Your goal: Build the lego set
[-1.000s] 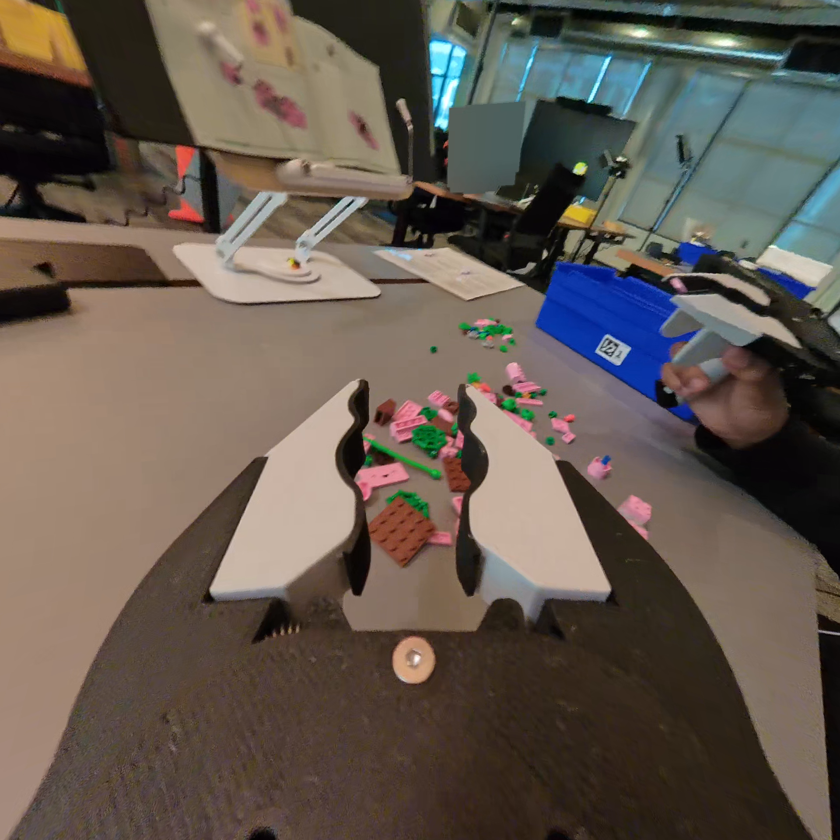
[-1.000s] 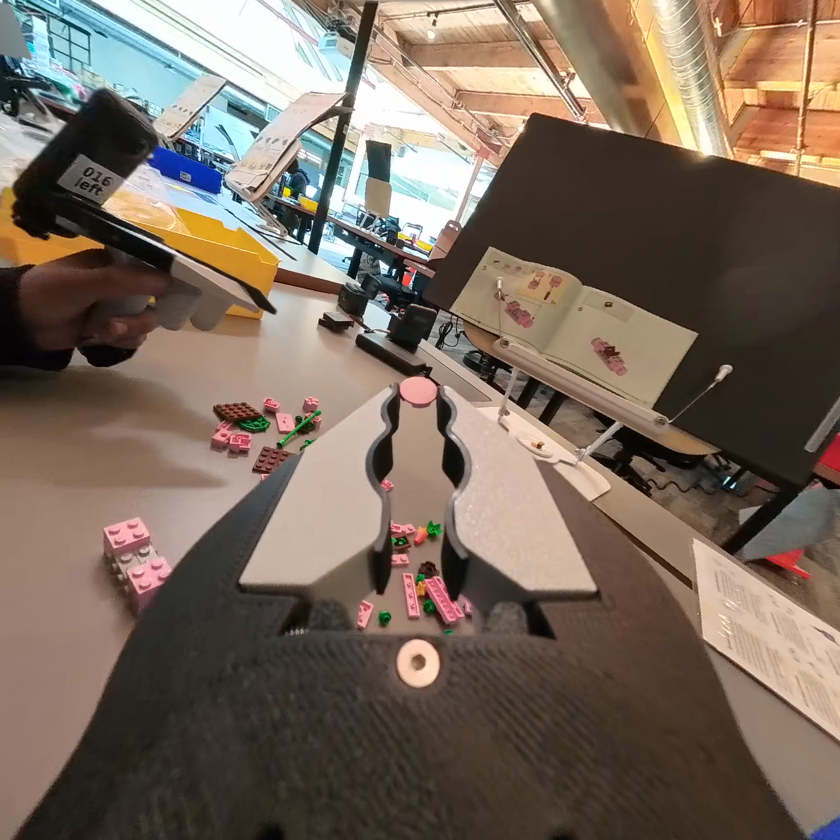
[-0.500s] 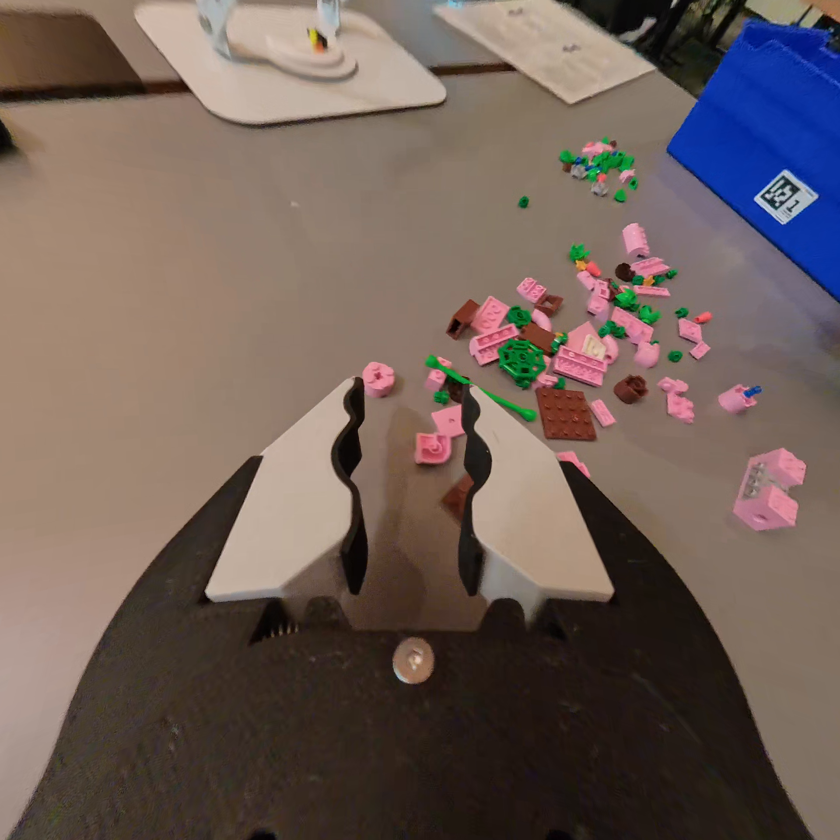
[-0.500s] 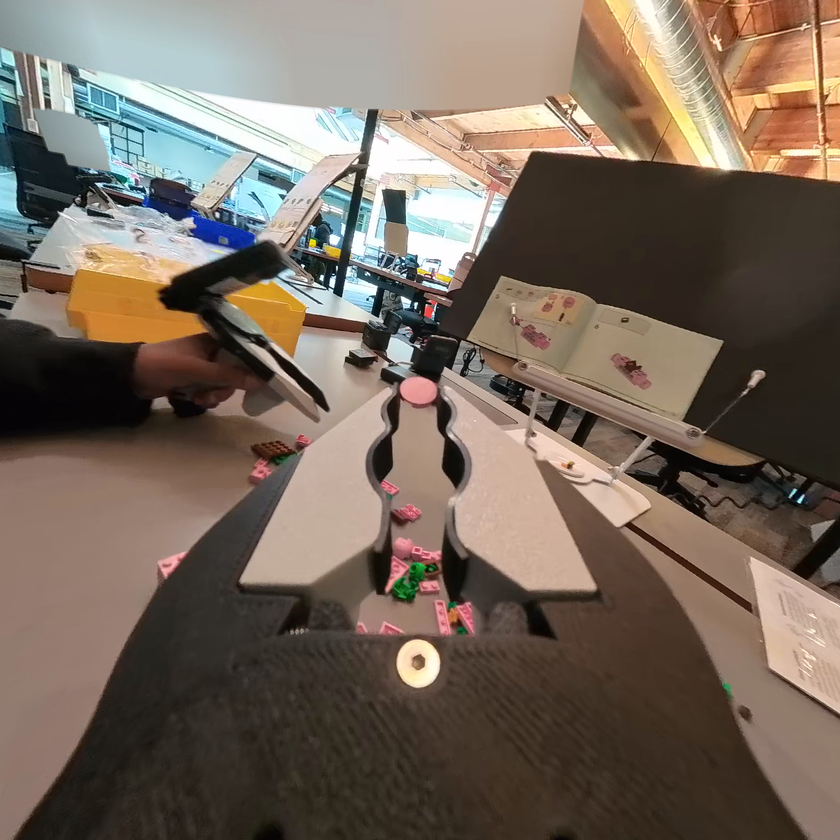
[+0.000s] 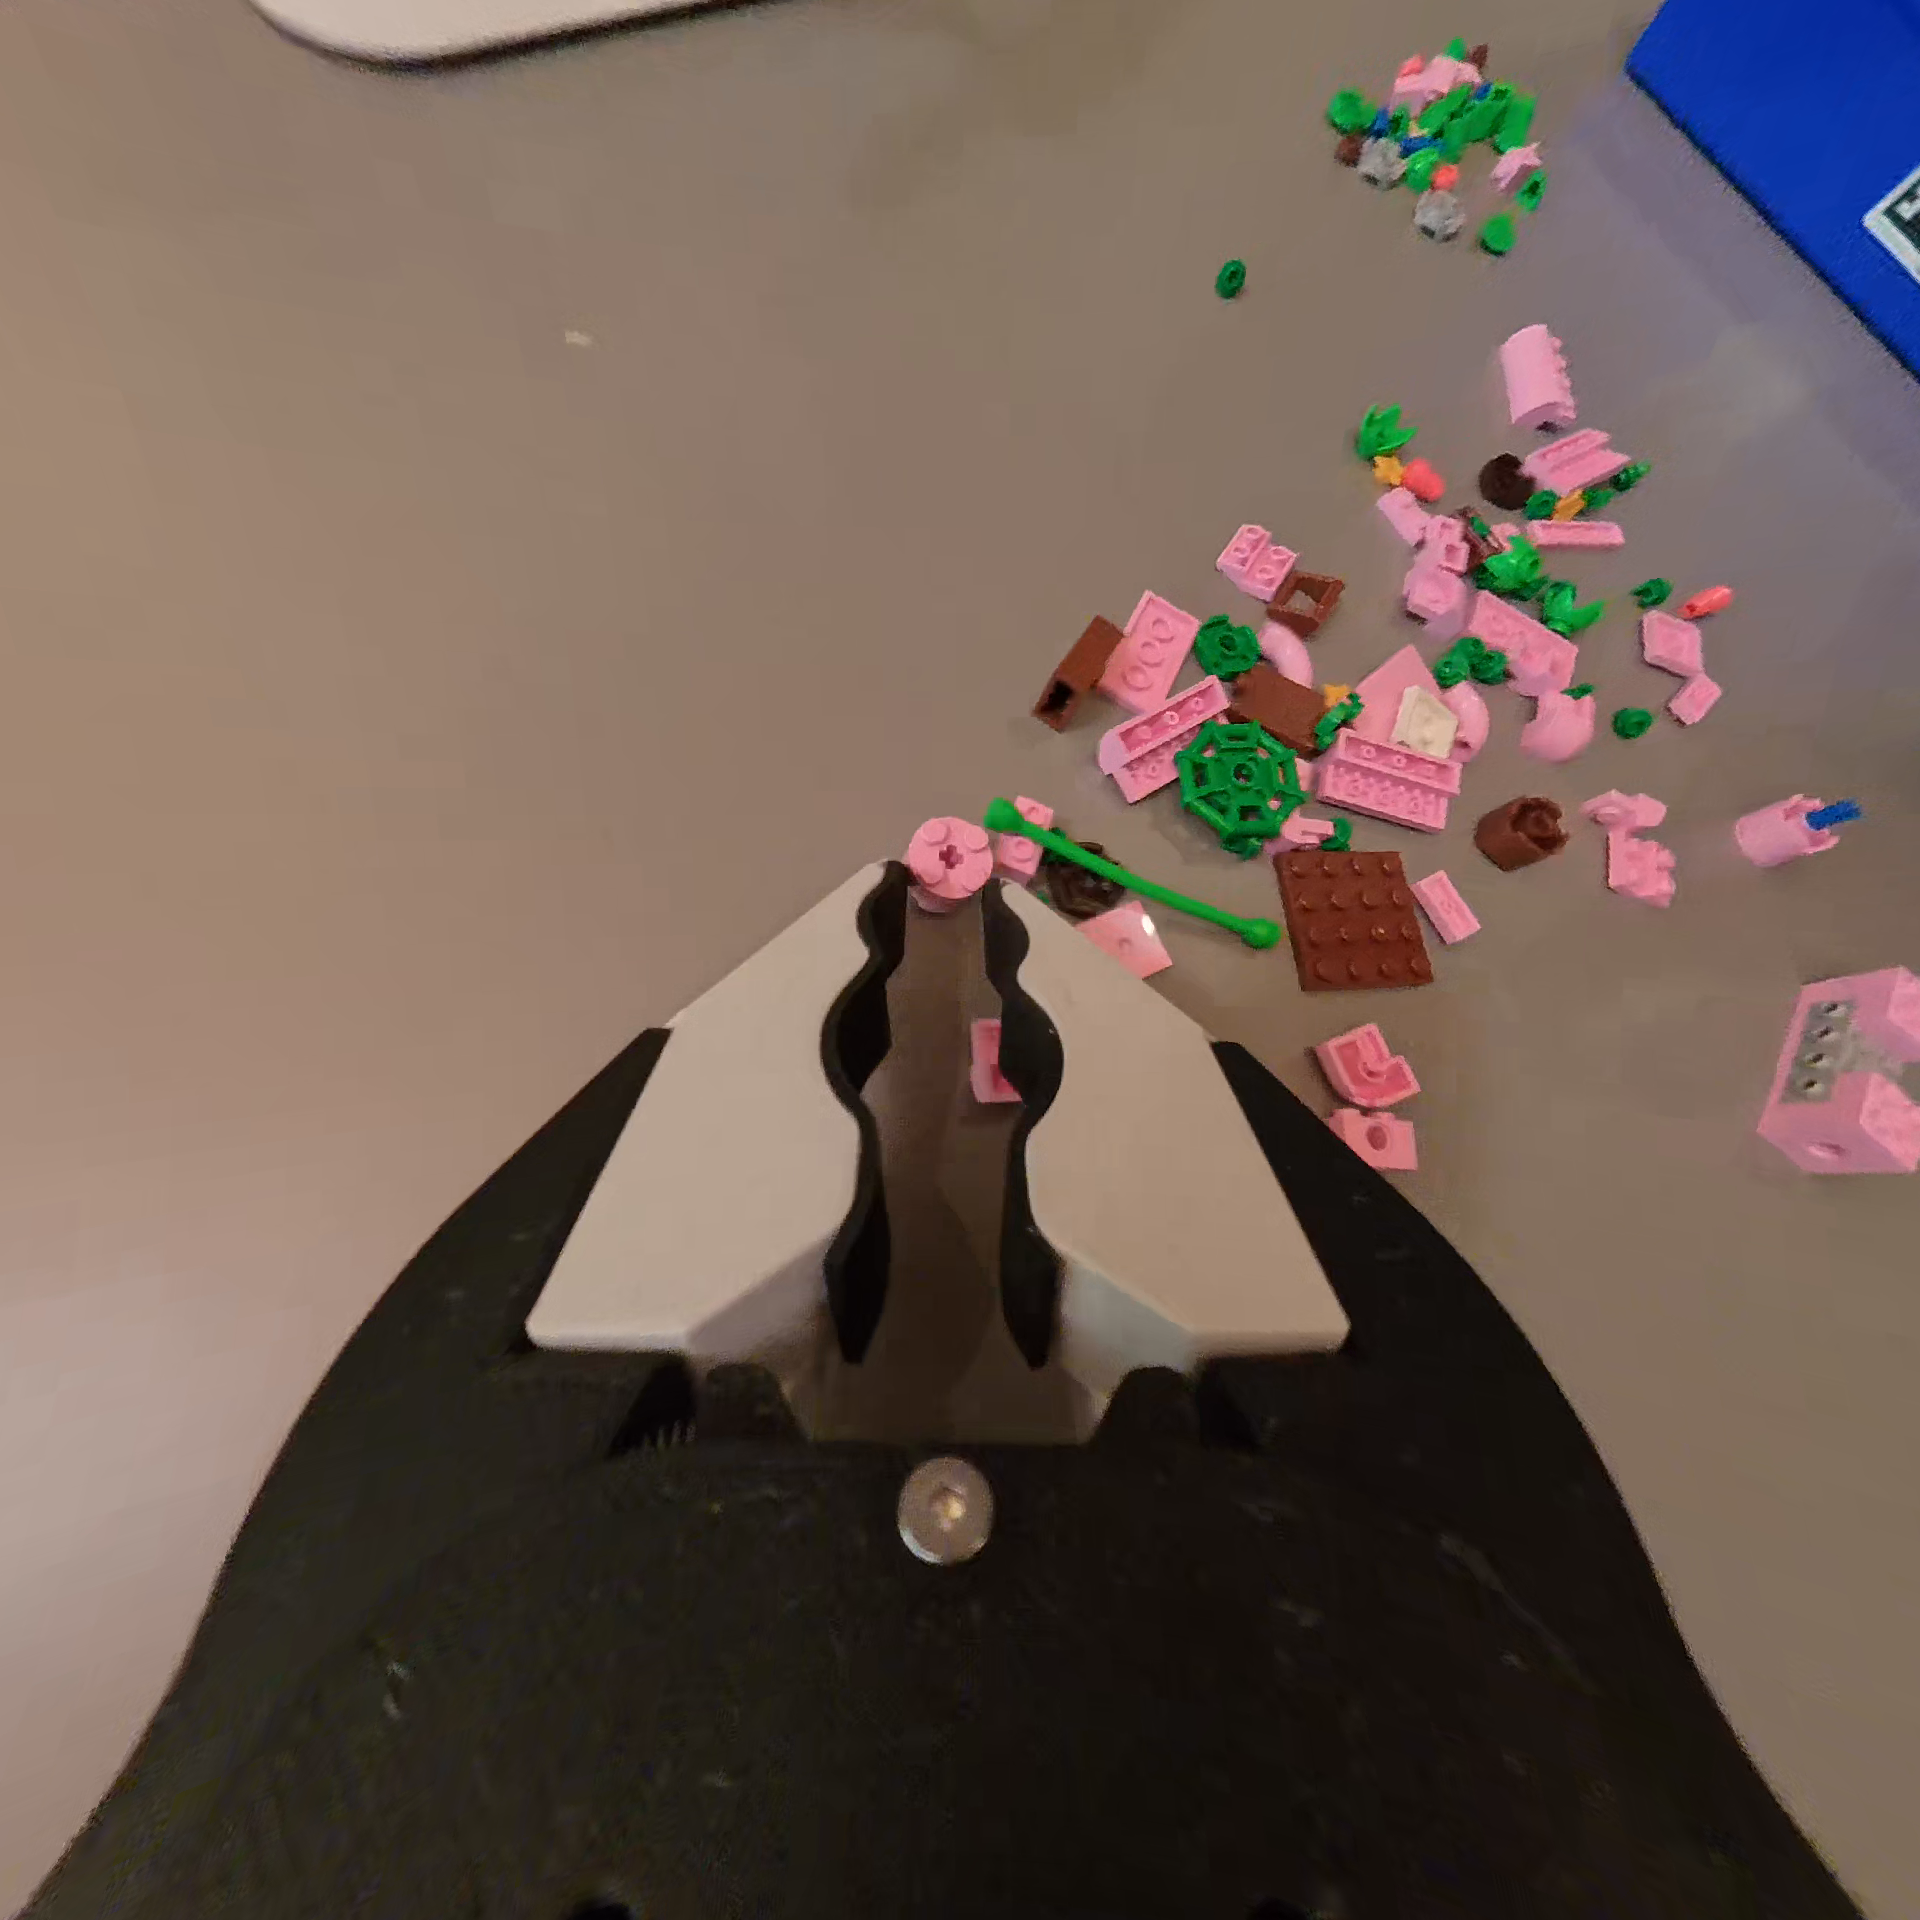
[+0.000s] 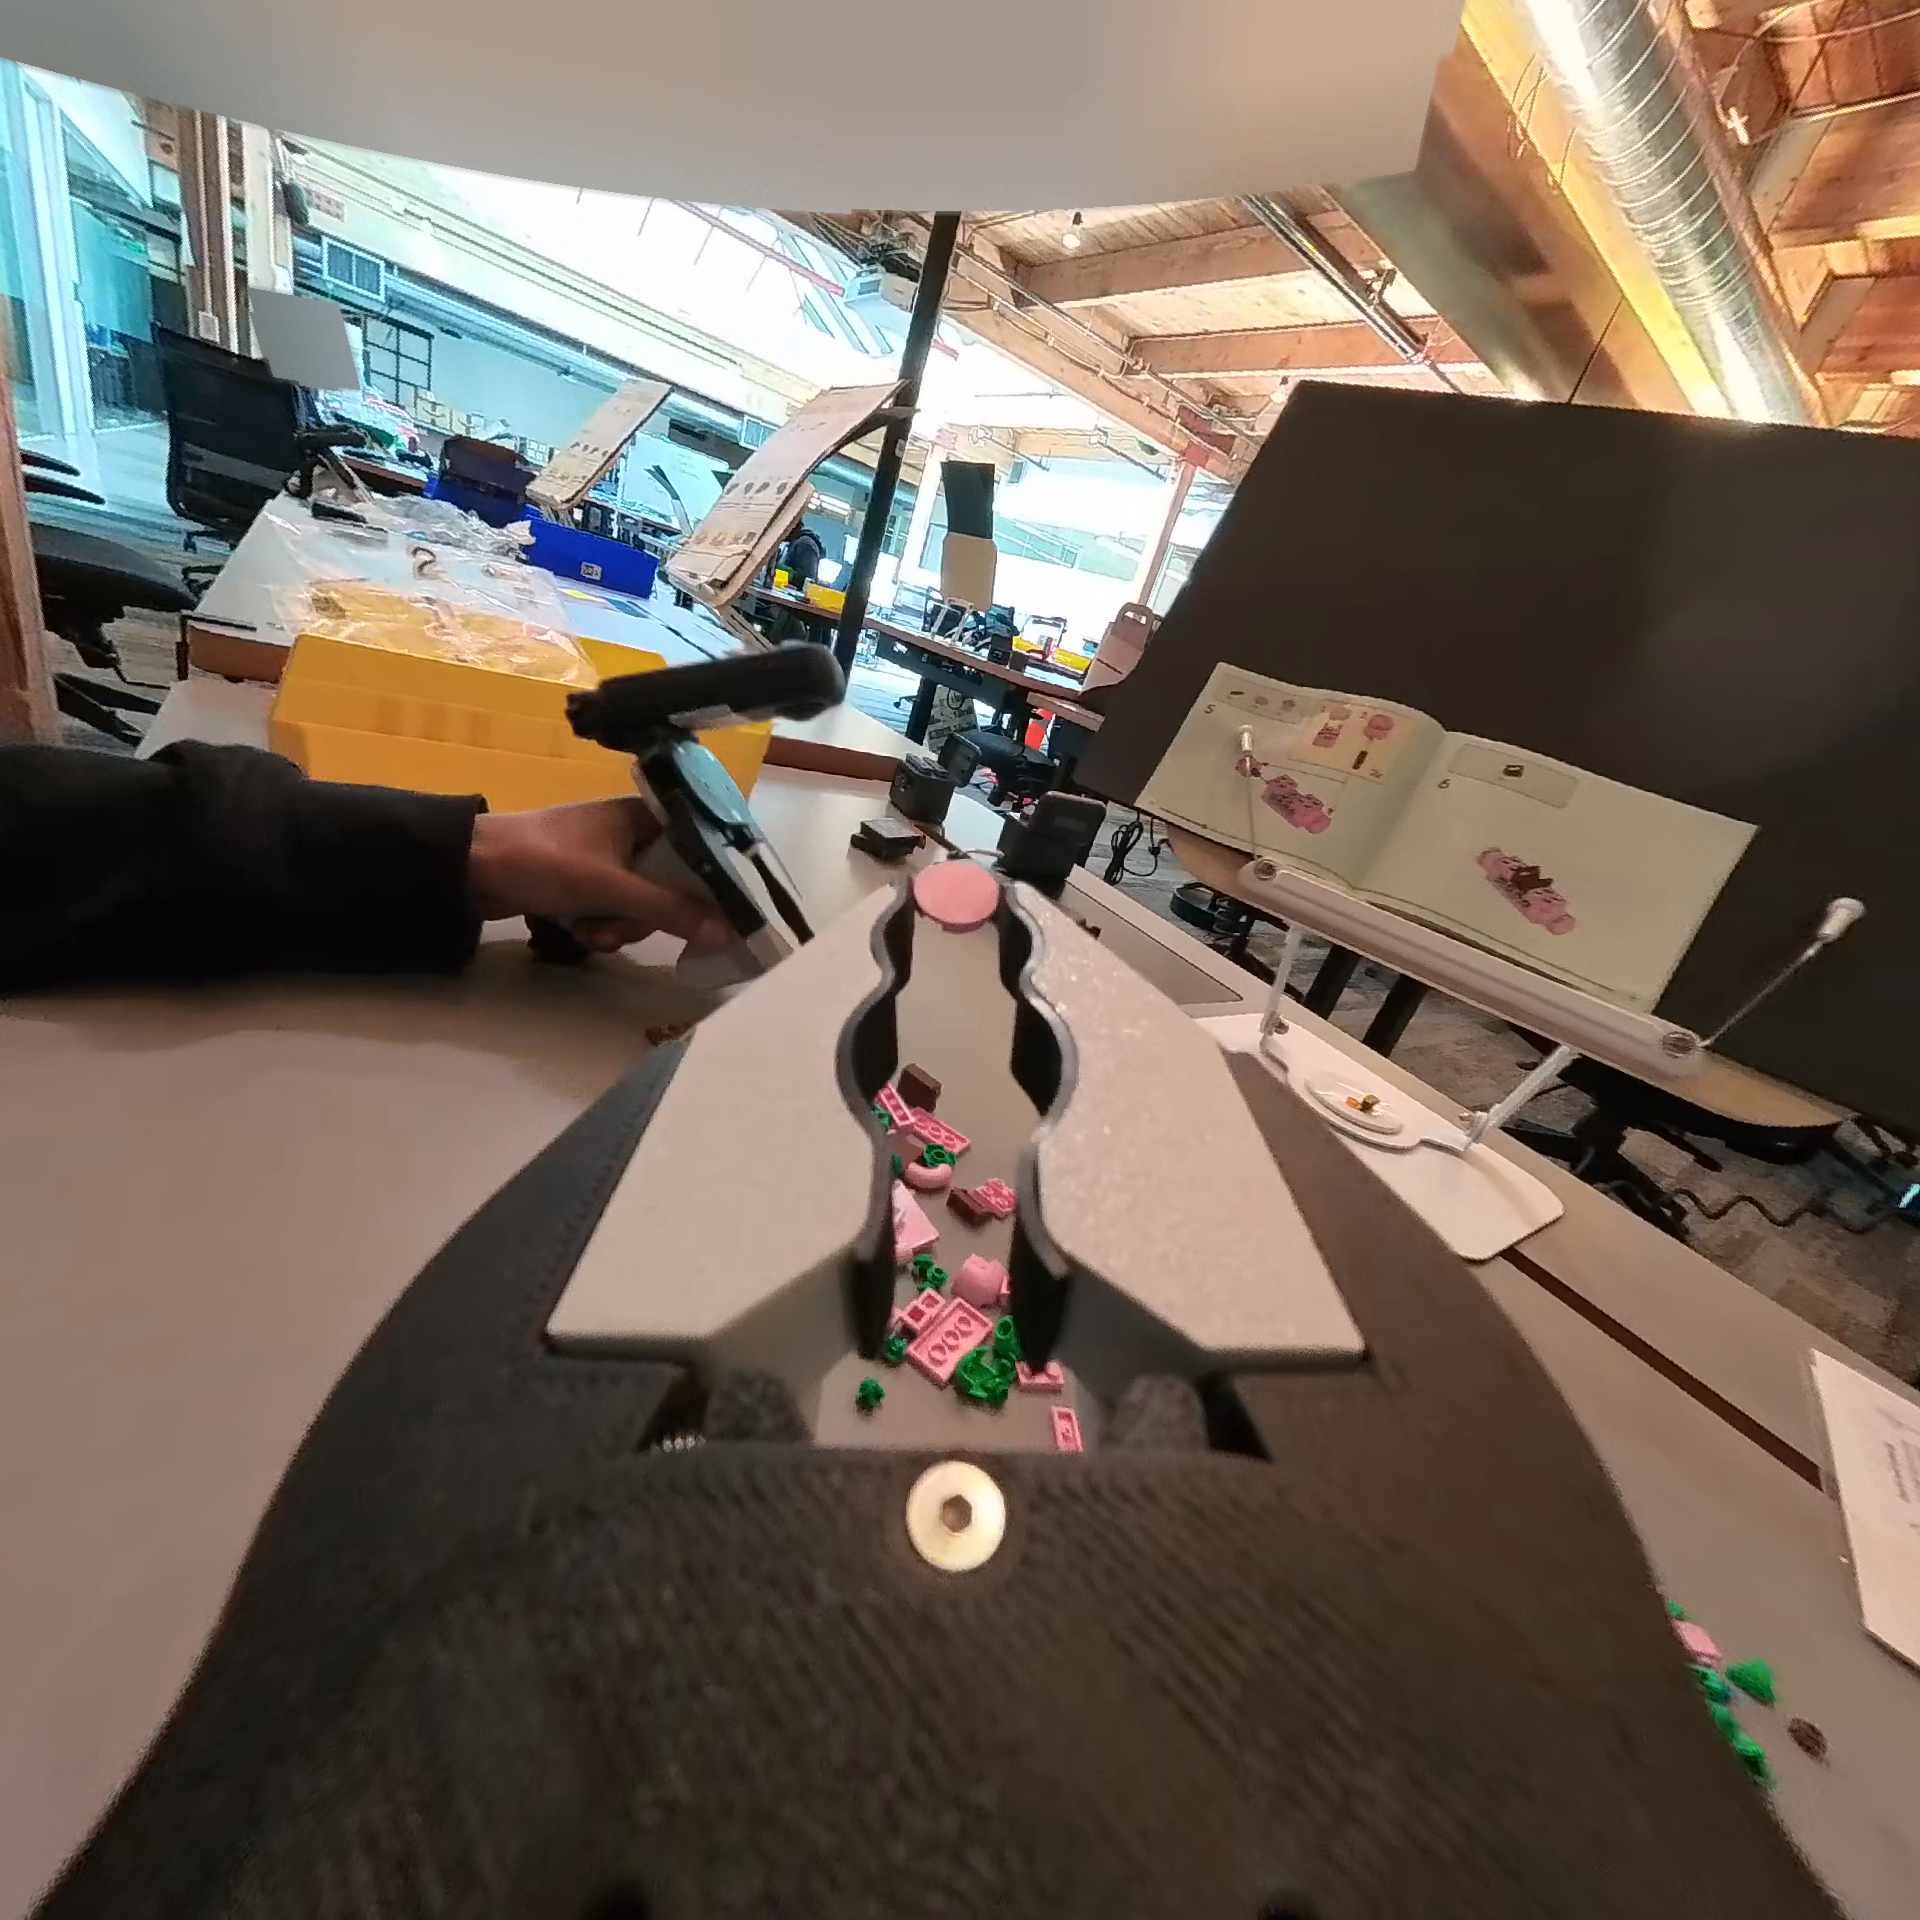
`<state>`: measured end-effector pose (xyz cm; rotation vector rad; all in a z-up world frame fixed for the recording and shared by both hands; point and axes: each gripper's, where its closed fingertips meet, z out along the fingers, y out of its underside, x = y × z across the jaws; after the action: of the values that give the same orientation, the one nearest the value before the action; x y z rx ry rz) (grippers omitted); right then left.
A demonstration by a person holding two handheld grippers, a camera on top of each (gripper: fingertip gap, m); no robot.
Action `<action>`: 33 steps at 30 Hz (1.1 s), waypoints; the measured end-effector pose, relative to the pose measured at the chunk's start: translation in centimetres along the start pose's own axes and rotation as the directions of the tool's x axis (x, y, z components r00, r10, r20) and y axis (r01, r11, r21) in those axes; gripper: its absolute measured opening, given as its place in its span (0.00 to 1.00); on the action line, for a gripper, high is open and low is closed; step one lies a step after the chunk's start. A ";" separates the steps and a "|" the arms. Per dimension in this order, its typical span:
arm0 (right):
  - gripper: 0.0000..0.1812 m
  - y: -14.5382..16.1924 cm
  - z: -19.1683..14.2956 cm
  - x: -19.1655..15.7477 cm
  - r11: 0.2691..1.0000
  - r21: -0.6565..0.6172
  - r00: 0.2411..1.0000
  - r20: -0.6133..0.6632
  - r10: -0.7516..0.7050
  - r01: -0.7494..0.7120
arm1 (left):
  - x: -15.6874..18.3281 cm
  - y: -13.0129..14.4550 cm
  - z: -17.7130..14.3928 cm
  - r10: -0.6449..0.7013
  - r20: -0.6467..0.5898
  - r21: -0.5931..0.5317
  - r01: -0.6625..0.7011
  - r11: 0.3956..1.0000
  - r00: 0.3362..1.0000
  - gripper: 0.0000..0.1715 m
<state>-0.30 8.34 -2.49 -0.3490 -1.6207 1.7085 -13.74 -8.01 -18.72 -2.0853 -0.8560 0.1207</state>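
A pink round stud piece is pinched at the tips of the left gripper, low over the table; a pink round tile is clamped in the narrowed right gripper, raised to the right of the loose bricks; the two parts are judged to need joining.

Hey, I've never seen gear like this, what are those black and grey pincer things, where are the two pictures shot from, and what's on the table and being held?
They are hand-held two-finger grippers, one in each of a person's hands, each with its own camera looking along the fingers. The left gripper has its tips closed around a small round pink studded lego piece on the grey table. The right gripper, held higher, pinches a flat round pink lego tile. Its view also shows the person's hand on the other gripper. Loose pink, green and brown lego pieces lie scattered, and an open instruction booklet rests on a white stand.
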 end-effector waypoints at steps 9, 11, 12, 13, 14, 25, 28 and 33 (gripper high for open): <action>0.08 1.9 -2.4 -1.2 0.988 -0.115 0.994 0.005 0.106 -0.105 | 18.8 0.9 -3.1 0.247 -0.343 0.122 -0.218 0.968 0.906 0.07; 0.08 3.4 -4.3 -3.2 0.963 -0.223 0.986 0.040 0.165 -0.152 | 23.2 2.9 -2.1 0.361 -0.364 0.081 -0.357 0.931 0.859 0.07; 0.08 4.0 -5.4 -4.1 0.949 -0.272 0.983 0.044 0.176 -0.157 | 24.7 3.5 -1.5 0.421 -0.350 0.073 -0.424 0.903 0.837 0.07; 0.08 4.6 -6.6 -5.1 0.939 -0.311 0.984 0.045 0.172 -0.149 | 26.1 4.0 -1.0 0.475 -0.344 0.073 -0.481 0.874 0.810 0.07; 0.08 5.0 -7.7 -6.0 0.929 -0.345 0.986 0.045 0.158 -0.133 | 27.5 4.3 -0.6 0.513 -0.355 0.075 -0.523 0.849 0.782 0.07; 0.08 6.8 -14.4 -10.8 0.854 -0.508 0.953 0.189 0.239 -0.114 | 32.5 7.5 3.7 0.501 -0.561 -0.010 -0.610 0.792 0.659 0.07; 0.08 8.3 -14.3 -11.5 0.807 -0.585 0.935 0.234 0.266 -0.083 | 32.6 7.5 3.8 0.495 -0.566 -0.013 -0.607 0.794 0.659 0.07; 0.08 9.6 -13.4 -11.0 0.794 -0.607 0.940 0.279 0.196 0.014 | 32.1 7.4 3.7 0.489 -0.547 -0.019 -0.594 0.804 0.679 0.13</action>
<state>12.91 11.64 -16.92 -0.4688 -2.4373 1.3155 13.22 11.29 -19.78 -2.3368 0.1167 -0.2205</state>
